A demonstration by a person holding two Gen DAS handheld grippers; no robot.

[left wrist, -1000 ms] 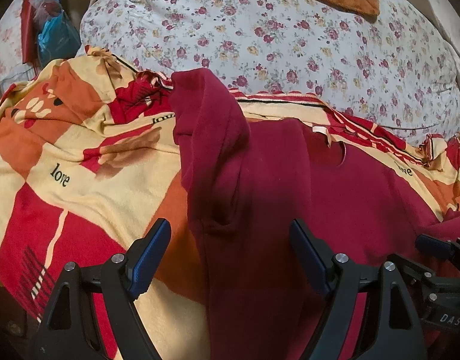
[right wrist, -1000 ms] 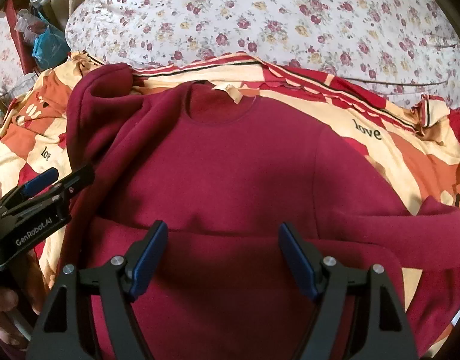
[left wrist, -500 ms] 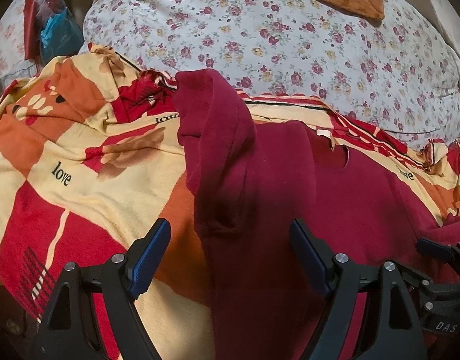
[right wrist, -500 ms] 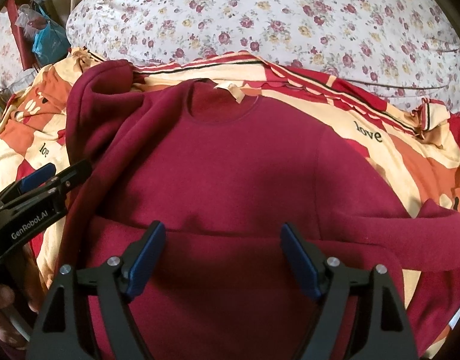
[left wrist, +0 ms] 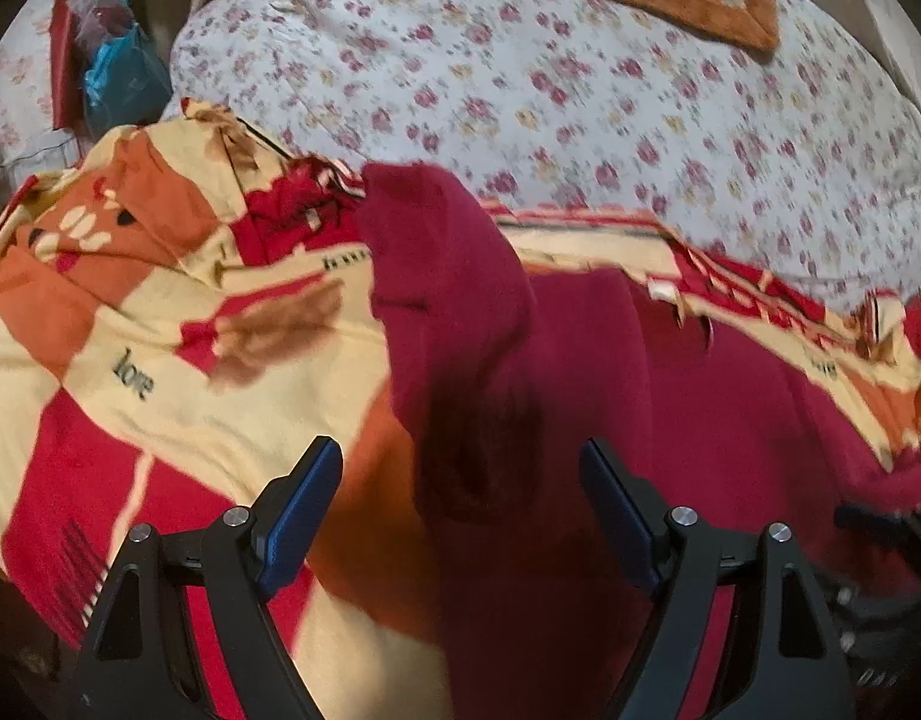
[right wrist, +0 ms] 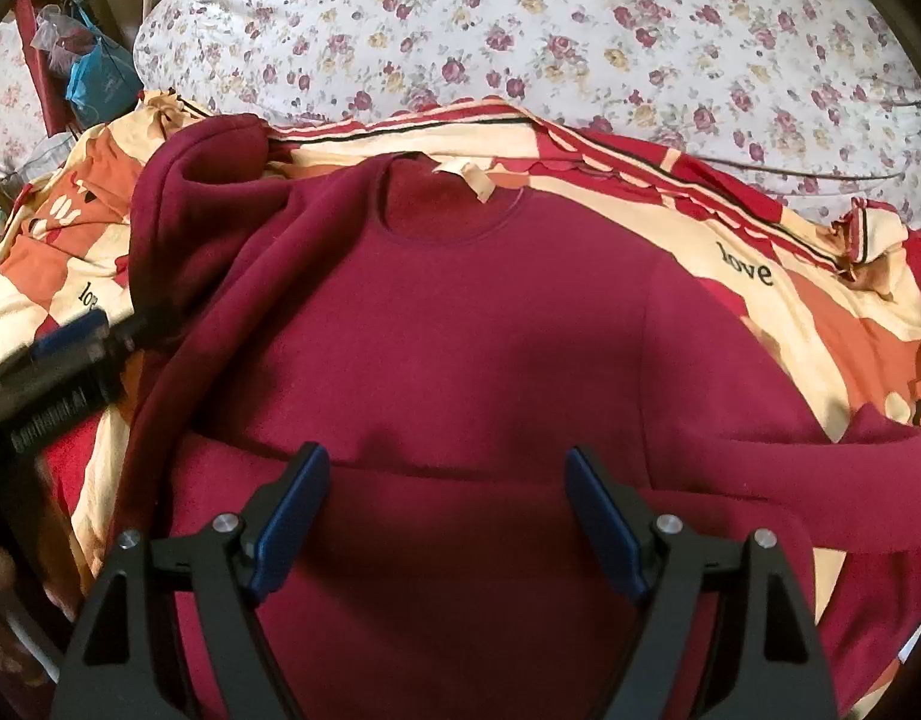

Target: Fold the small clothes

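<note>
One maroon sweatshirt [right wrist: 460,330] on the bed, two hand-held grippers above it.

Left hand-held gripper [left wrist: 460,510] and right hand-held gripper [right wrist: 448,510] both spread, holding nothing; one patterned blanket [left wrist: 160,360] lies underneath.

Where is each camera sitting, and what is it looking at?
Left wrist: rides the left gripper, tilted down at the sweater's bunched sleeve; its open fingers show.
Right wrist: rides the right gripper, tilted down at the sweater's front and collar; open fingers and the left gripper show.
Shared: sweater, patterned blanket, floral quilt.
</note>
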